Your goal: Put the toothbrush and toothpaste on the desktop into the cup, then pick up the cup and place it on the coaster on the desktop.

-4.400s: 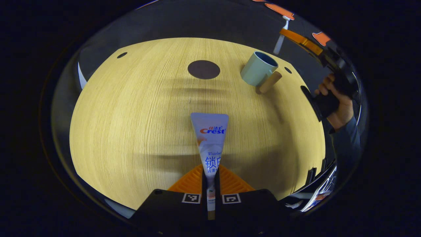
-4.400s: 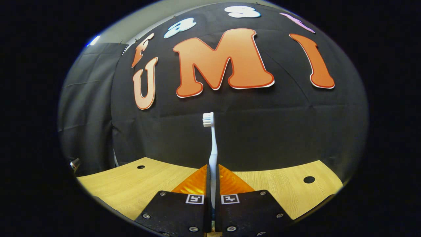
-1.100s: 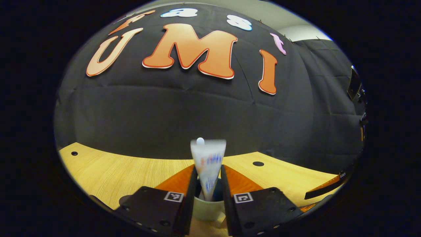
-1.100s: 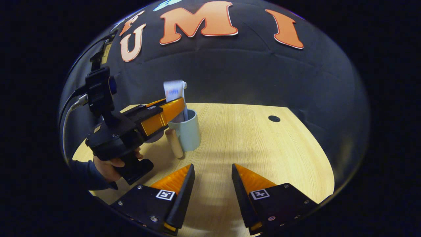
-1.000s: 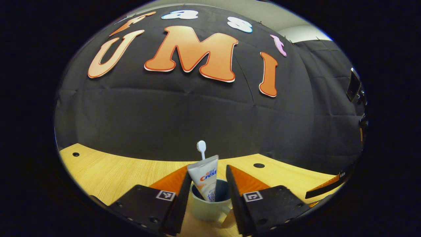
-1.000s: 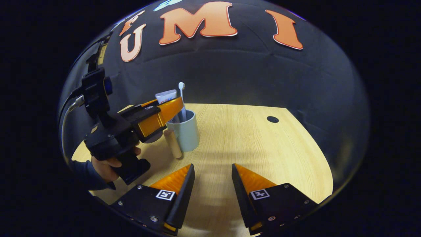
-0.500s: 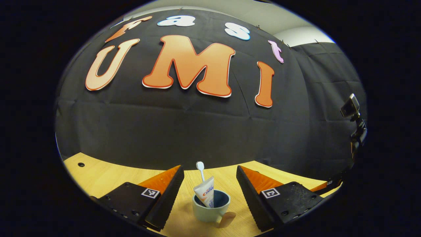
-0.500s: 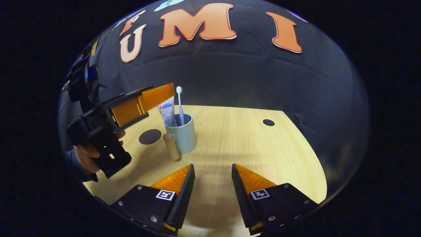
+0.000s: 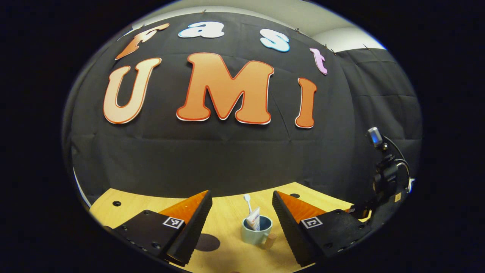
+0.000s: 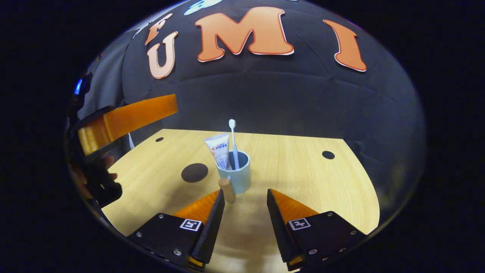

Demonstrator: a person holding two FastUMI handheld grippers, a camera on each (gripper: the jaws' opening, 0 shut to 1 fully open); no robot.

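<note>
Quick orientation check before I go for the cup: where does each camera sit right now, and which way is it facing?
Left gripper view: rides the left hand-held gripper, held high and back, facing the booth wall; open fingers frame the cup and coaster.
Right gripper view: rides the right hand-held gripper, low over the desktop, aimed at the cup's wooden handle; fingers open, the left gripper off to the side.
Shared: cup holding toothbrush and toothpaste, coaster.

recording booth: black cloth wall (image 9: 227, 151), wooden desktop (image 10: 303, 170)

Black tool (image 10: 244, 193) bodies, ribbed orange fingers (image 10: 201, 208), square markers, silver screws
</note>
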